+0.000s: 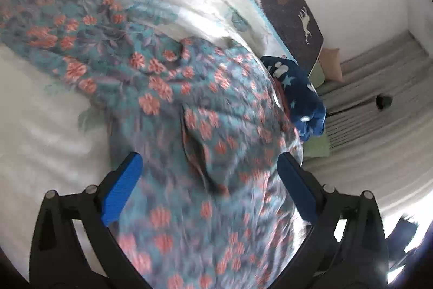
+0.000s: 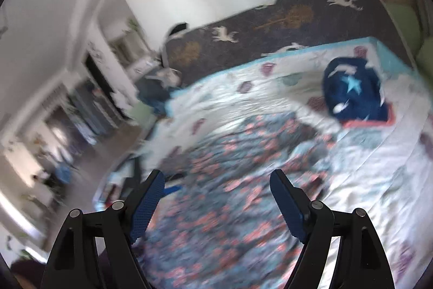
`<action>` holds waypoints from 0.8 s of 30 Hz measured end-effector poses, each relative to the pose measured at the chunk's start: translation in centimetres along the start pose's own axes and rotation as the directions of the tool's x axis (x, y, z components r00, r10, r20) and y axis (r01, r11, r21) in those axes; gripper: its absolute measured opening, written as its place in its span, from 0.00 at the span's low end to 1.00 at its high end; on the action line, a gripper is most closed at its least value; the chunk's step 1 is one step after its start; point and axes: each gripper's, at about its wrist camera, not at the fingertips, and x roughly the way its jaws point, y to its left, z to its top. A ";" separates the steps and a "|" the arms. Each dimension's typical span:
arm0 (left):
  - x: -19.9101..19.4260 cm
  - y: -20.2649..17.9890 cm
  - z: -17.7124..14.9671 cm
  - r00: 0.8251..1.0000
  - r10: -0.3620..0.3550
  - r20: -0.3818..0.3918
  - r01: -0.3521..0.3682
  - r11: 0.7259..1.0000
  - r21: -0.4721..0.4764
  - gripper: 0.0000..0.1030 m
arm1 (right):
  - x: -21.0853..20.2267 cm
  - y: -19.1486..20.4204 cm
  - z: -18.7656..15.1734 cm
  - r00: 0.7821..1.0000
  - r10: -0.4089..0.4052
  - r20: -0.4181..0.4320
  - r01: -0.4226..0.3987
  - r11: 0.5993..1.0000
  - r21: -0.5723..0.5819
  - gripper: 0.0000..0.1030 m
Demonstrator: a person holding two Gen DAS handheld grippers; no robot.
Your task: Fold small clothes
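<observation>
1. lying spread and rumpled across the middle of the bed: floral garment, teal with coral flowers, reaching toward the near edge under both cameras.
2. seen over it from the left wrist view: left gripper, blue pads parted wide, one pad to each side of the cloth, neither pressing on it, nothing pinched.
3. seen from the right wrist view: right gripper, jaws likewise spread apart above the floral garment, nothing between the pads.
4. bunched near the far right corner of the bed: navy star garment, dark blue with pale stars and white shapes, resting on a flat piece with a coral border, apart from the floral garment's far end in the right wrist view; just beside its right edge in the left wrist view.
5. covering the bed: white bedsheet with purple and teal leaf prints and a light blue edge.
6. standing along the far edge of the bed: dark headboard with white deer and gold trees, against a white wall.
7. blurred by motion in both views; fine folds of the cloth hard to read.
</observation>
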 end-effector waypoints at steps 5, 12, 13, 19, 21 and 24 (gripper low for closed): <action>3.1 0.4 1.9 0.992 -0.097 -0.075 0.093 0.994 -0.060 0.96 | -0.7 -0.8 -4.1 0.994 -0.112 -0.019 0.112 0.994 0.006 0.81; 5.4 -0.3 3.1 0.973 -0.193 -0.125 0.176 0.975 -0.134 0.96 | -0.7 -3.3 -7.5 0.991 -0.114 -0.064 0.120 0.989 0.090 0.81; 5.7 -0.3 3.3 0.974 -0.184 -0.131 0.166 0.976 -0.140 0.96 | -0.7 -3.5 -7.7 0.991 -0.116 -0.063 0.121 0.988 0.094 0.81; 5.9 -0.4 3.7 0.985 -0.115 -0.125 0.095 0.983 -0.155 0.67 | -0.3 -3.6 -7.6 0.994 -0.101 -0.043 0.105 0.990 0.098 0.81; 5.2 0.0 3.3 0.989 -0.097 -0.108 0.079 0.985 -0.154 0.63 | -0.2 -3.3 -7.5 0.993 -0.106 -0.041 0.110 0.990 0.090 0.81; 3.9 0.0 3.1 0.993 -0.066 -0.098 0.052 0.989 -0.140 0.63 | -0.2 -2.9 -7.5 0.992 -0.118 -0.043 0.121 0.990 0.071 0.81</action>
